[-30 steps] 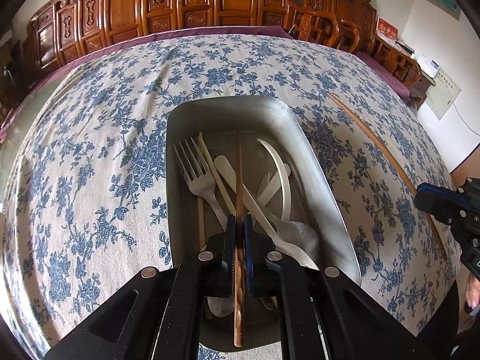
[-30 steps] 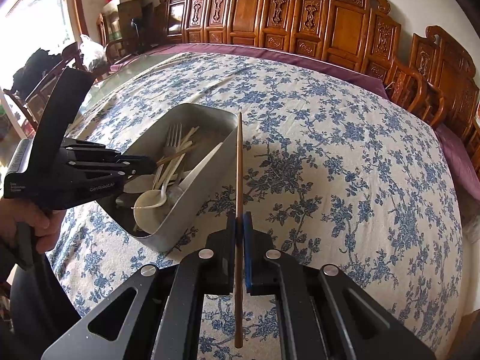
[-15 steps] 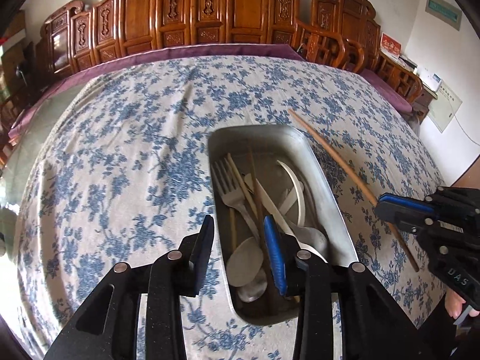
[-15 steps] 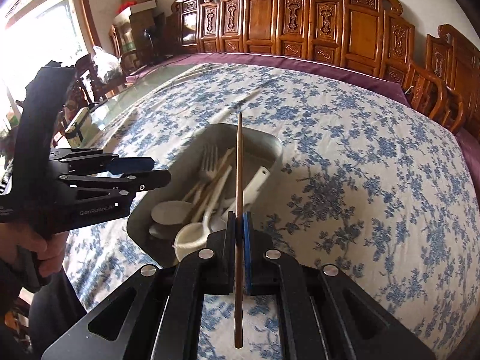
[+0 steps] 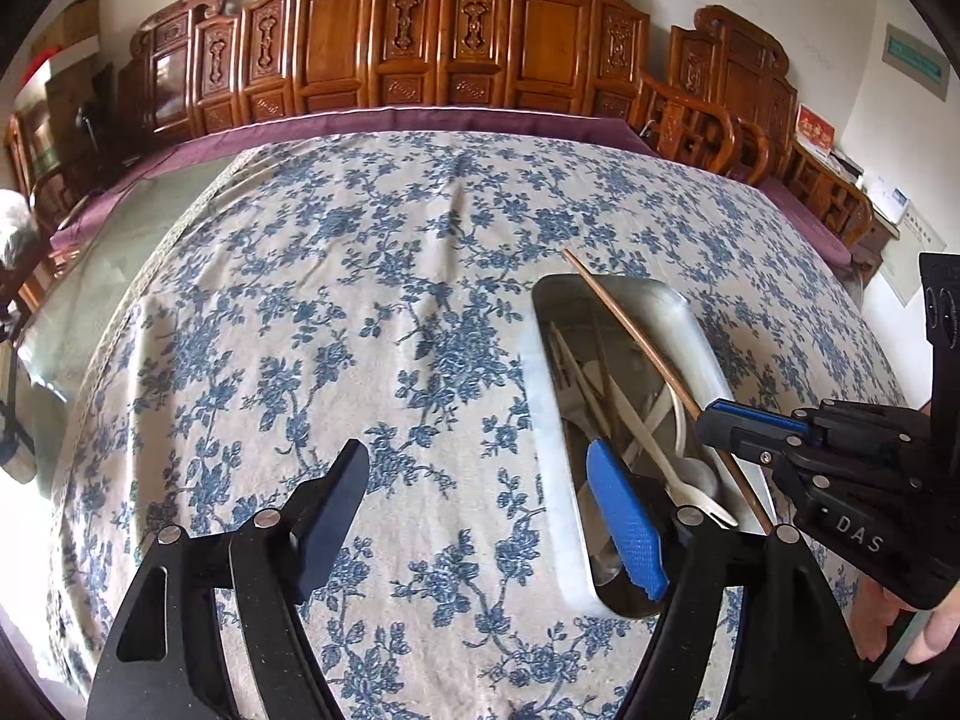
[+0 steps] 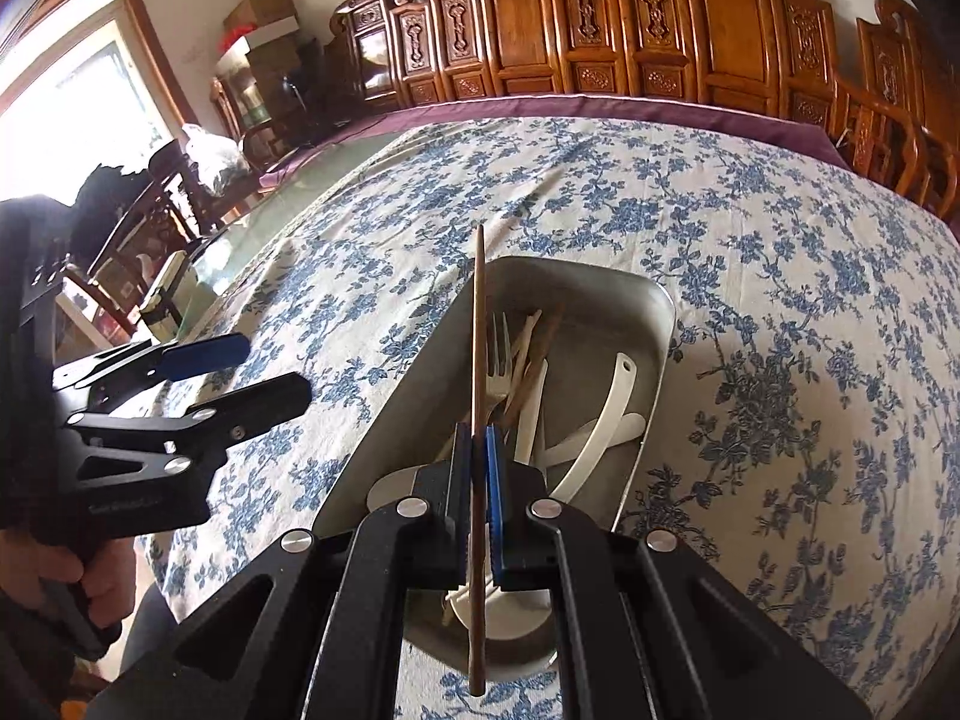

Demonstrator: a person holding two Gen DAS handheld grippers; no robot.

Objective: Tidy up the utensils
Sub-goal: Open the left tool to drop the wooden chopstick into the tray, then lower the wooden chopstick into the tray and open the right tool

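A metal tray lies on the floral tablecloth. It holds a white plastic fork, white spoons and a brown chopstick. My right gripper is shut on another brown chopstick, held lengthwise over the tray. My left gripper hovers at the tray's left side with its jaws opening. Nothing is between them, and its blue pad overlaps the tray's near corner.
The blue floral tablecloth covers a big table, with bare glass at its left edge. Carved wooden chairs line the far side. A hand holds the left gripper's handle.
My left gripper let go of its chopstick into the tray, opened wide and drew back to the left. My right gripper carried its chopstick from the cloth to over the tray.
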